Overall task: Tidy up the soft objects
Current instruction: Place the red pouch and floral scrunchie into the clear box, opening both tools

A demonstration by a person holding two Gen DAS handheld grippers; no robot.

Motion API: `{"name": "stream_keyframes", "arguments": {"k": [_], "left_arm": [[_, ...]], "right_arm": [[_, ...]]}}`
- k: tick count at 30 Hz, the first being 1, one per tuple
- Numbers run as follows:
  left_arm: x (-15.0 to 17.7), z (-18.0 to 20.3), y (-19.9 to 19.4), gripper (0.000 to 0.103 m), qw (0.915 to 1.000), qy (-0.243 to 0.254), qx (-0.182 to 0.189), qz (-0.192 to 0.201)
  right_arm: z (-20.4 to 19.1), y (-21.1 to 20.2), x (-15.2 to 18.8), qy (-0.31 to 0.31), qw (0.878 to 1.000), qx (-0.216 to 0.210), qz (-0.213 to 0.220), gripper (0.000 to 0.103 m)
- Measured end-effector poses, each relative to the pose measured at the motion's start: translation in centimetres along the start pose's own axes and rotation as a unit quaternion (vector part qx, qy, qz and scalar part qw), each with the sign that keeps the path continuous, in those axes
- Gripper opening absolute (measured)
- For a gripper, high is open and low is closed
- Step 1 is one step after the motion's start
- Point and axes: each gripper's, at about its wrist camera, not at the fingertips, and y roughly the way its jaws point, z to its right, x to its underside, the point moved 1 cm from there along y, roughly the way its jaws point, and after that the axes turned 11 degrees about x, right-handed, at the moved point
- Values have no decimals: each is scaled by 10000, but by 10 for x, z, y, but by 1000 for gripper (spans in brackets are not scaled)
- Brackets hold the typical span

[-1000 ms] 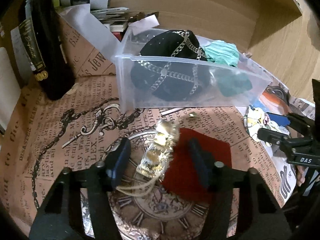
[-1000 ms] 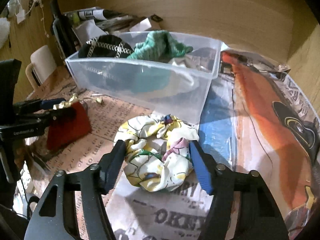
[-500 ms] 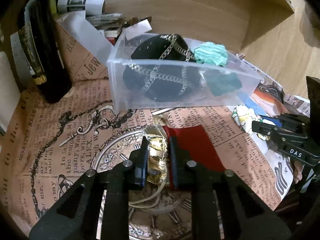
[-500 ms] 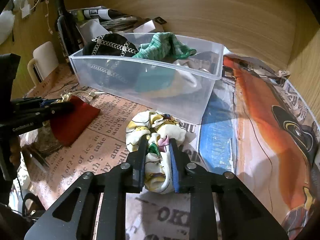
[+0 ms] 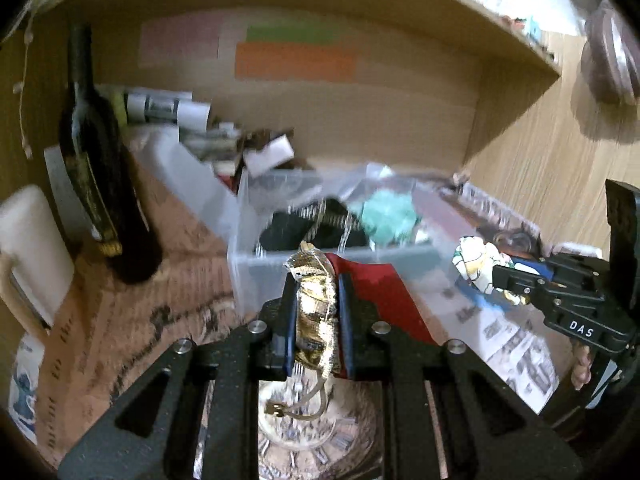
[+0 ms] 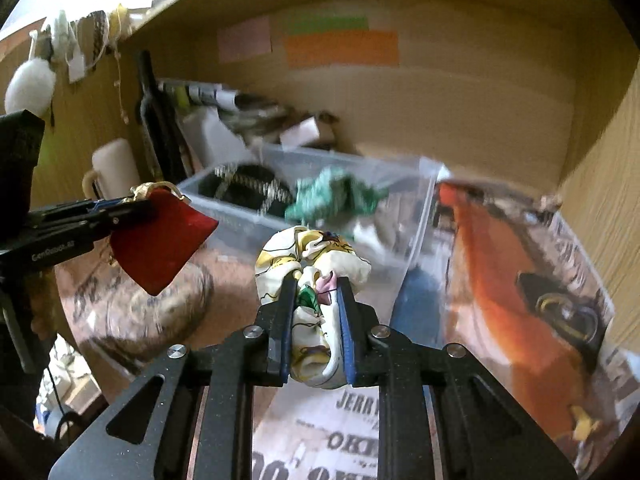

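The red pouch point(image 6: 160, 240) with its gold band point(image 5: 318, 316) hangs in the air before the clear bin point(image 5: 256, 276), pinched by the left gripper point(image 5: 318, 304); its long axis runs from the jaws down toward the table. The right gripper point(image 6: 314, 312) is closed around the floral scrunchie point(image 6: 312, 256), also lifted. The bin's top is open, with black point(image 6: 244, 188) and green point(image 6: 336, 196) items inside. A dark bottle point(image 5: 100, 184) stands left of the bin.

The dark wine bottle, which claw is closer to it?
Left. The left claw, holding the red pouch, is beside the wine bottle; the right claw, gripping the floral scrunchie, is farther off, beyond it.
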Motion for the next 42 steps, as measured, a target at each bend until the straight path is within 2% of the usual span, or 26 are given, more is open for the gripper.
{"name": "stream_keyframes", "arguments": {"k": [10,17,22,30,37,40,42], "left_arm": [[-59,6,-3,18,9977,158,-70,663],[-87,1,18,18,9963,240,-195,800],[-91,-3,48,18,9976,241,-242,603],[-74,-11,104,18,9982,503,-320,-94],[-63,-14,126,19,9968,592,-369,-401],[-60,-16,128,24,9961,625,-431,-453],[-59,-16,130,33,9958,635,-450,-482]], "right_arm": [[9,-9,-40,145,9977,134,652,17],[17,2,-62,307,9958,249,823,17],[19,23,-61,329,9968,340,639,18],[27,65,-44,388,9987,327,7,18],[18,83,-37,163,9989,355,-262,19],[16,86,-36,127,9987,380,-314,21],[17,85,-36,147,9986,411,-309,24]]}}
